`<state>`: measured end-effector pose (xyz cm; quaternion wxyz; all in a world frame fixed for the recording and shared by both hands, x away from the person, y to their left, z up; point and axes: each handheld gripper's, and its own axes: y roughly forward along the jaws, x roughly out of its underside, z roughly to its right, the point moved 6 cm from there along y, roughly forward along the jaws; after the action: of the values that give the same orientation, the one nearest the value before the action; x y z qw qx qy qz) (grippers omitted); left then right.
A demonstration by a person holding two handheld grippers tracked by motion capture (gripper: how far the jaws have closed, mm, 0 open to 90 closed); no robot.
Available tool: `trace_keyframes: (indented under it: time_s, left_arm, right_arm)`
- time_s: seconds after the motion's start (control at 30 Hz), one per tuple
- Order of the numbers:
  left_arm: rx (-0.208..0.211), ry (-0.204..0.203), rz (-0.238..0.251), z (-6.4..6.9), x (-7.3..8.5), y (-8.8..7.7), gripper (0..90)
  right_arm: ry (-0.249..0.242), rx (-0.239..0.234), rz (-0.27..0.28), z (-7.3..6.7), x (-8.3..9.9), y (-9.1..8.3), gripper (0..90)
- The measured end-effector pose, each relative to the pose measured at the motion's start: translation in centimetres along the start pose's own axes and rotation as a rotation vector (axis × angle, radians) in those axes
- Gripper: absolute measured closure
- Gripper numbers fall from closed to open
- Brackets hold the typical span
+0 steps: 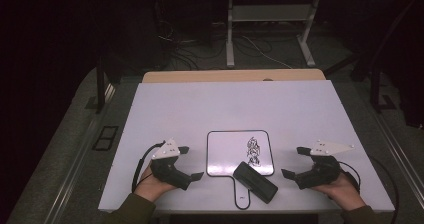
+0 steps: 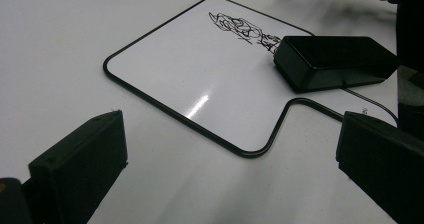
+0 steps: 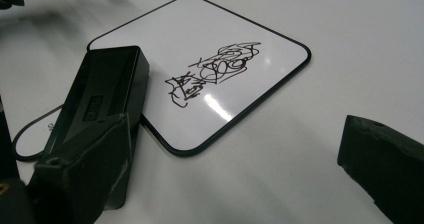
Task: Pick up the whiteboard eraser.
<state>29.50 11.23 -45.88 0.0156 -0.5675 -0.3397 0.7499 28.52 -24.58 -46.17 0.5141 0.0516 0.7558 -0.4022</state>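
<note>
A small whiteboard (image 1: pixel 225 151) with a black rim and a short handle lies flat near the front of the white table (image 1: pixel 200 109). A black scribble (image 1: pixel 253 151) marks its right half. A black block eraser (image 1: pixel 255 182) rests slantwise on the board's lower right corner and handle. My left gripper (image 1: pixel 192 162) sits on the table just left of the board, open, nothing between its jaws. My right gripper (image 1: pixel 291 161) sits to the right of the eraser, open as well. The left gripper view shows the board (image 2: pixel 200 74) and eraser (image 2: pixel 335 61) ahead; the right gripper view shows the eraser (image 3: pixel 105 89) beside its left jaw and the scribble (image 3: pixel 212 69).
A wooden board (image 1: pixel 232 76) sticks out behind the table's far edge. Beyond it stand white desk legs (image 1: pixel 230 29) with cables on the dark floor. White tabletop stretches behind the whiteboard.
</note>
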Motion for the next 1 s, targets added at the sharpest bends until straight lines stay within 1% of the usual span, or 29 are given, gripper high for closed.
trace_keyframes:
  time_s: [0.1, 0.13, 0.2, 0.3, 0.4, 0.43, 0.57, 0.6, 0.63, 0.67, 0.77, 1.0]
  left_arm:
    - [0.002, 0.001, 0.000, -0.1, 0.0, 0.0, 0.0]
    - [0.002, -0.004, 0.004, -0.1, 0.0, 0.1, 0.0]
    - [0.003, -0.006, 0.005, -0.1, 0.0, 0.1, 0.0]
    - [0.004, -0.004, 0.003, -0.1, 0.0, 0.1, 0.0]
    - [0.004, -0.006, 0.005, -0.1, 0.0, 0.1, 0.0]
    - [0.003, -0.002, 0.001, -0.1, 0.0, 0.1, 0.0]
    - [0.007, -0.006, 0.000, -0.1, 0.0, 0.2, 0.0]
    - [0.009, -0.012, 0.003, 0.0, 0.0, 0.2, 0.0]
    - [0.013, -0.007, -0.003, 0.0, 0.0, 0.2, 0.0]
    - [0.014, -0.006, -0.004, 0.0, 0.0, 0.3, 0.0]
    - [0.013, -0.008, -0.005, 0.0, -0.1, 0.3, 0.0]
    - [0.008, -0.004, -0.005, 0.0, 0.0, 0.2, 0.0]
  right_arm:
    - [0.004, -0.023, 0.014, -0.2, -0.3, 0.0, 0.0]
    - [0.008, -0.026, 0.023, -0.2, -0.4, 0.0, 0.0]
    - [0.008, -0.026, 0.026, -0.2, -0.5, 0.0, 0.0]
    - [0.015, -0.039, 0.028, -0.1, -0.7, 0.1, 0.0]
    - [0.019, -0.058, 0.013, -0.4, -0.8, 0.3, 0.0]
    - [0.009, -0.062, 0.009, -0.4, -0.8, 0.3, 0.0]
    - [0.005, -0.066, -0.003, -0.6, -1.1, 0.4, 0.0]
    - [-0.009, -0.074, -0.015, -0.8, -1.3, 0.5, 0.0]
    - [-0.009, -0.074, -0.015, -0.8, -1.3, 0.5, 0.0]
    - [-0.027, -0.071, -0.022, -1.0, -1.5, 0.6, 0.0]
    - [-0.029, -0.060, -0.032, -1.0, -1.7, 0.8, 0.0]
    - [-0.019, -0.072, -0.054, -1.4, -1.9, 1.2, 0.0]
